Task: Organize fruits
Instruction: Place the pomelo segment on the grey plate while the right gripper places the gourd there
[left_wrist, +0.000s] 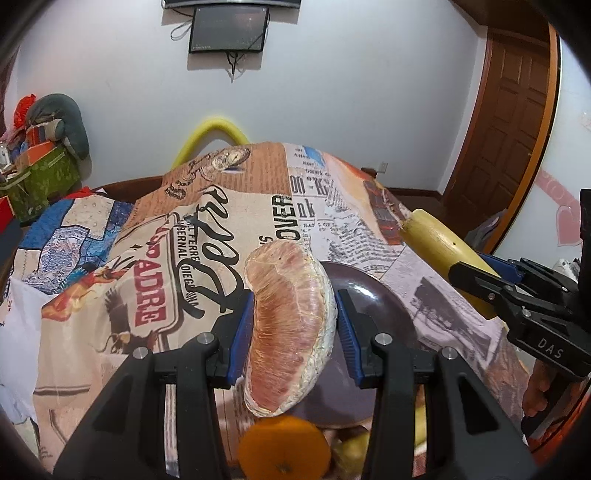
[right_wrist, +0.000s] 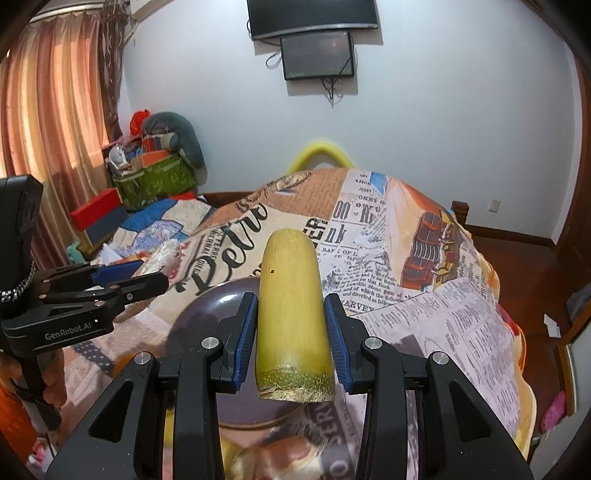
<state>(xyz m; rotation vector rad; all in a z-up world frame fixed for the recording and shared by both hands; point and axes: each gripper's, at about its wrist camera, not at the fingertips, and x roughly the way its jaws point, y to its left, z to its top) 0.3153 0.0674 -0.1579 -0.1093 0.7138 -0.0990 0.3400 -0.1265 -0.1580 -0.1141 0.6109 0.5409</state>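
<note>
Orange nearest, pomelo segment upright lengthwise

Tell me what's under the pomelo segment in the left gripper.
Under the pomelo segment held by the left gripper: a dark purple plate and an orange. The plate's middle is covered by the segment.

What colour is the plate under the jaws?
Dark purple-brown plate, glossy; shows best in the right wrist view.
</note>
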